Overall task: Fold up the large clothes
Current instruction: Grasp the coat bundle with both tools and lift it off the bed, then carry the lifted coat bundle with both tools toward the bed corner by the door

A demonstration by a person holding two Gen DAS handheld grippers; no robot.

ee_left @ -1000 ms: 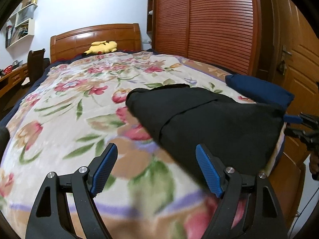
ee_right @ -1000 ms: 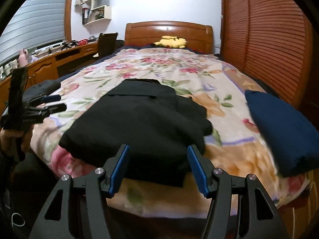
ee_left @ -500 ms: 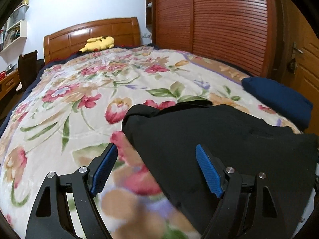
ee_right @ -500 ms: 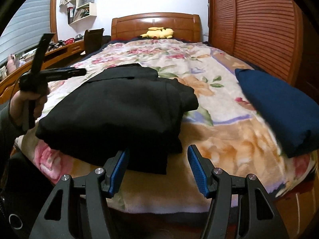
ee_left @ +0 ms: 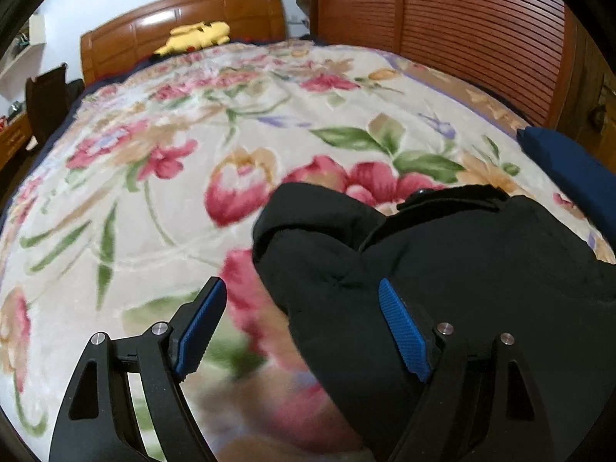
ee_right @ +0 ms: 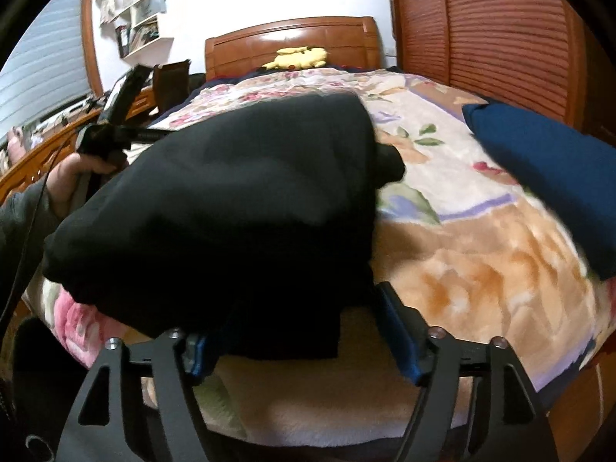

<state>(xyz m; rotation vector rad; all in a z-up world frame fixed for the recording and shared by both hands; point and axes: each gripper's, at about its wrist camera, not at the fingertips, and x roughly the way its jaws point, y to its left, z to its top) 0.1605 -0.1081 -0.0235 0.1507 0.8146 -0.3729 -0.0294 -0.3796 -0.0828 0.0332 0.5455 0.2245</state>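
A folded black garment point(ee_left: 454, 269) lies on the floral blanket point(ee_left: 192, 146) near the bed's foot. My left gripper point(ee_left: 304, 327) is open, its jaws straddling the garment's left edge close above the blanket. In the right wrist view the black garment point(ee_right: 231, 200) fills the middle. My right gripper point(ee_right: 304, 331) is open, with the garment's near edge hanging between its jaws and covering part of the left finger. The left gripper point(ee_right: 115, 131) and the hand holding it show at the garment's far left side.
A folded navy garment point(ee_right: 546, 177) lies on the bed's right side, also in the left wrist view point(ee_left: 569, 169). A yellow plush toy point(ee_left: 196, 36) sits by the wooden headboard point(ee_left: 181, 19). A slatted wardrobe point(ee_left: 462, 23) stands right; a desk point(ee_right: 50, 150) and shelves stand left.
Both grippers have moved in toward the black garment. The left one went forward over the bed to its left edge. The right one closed in until the near edge sits between its jaws.
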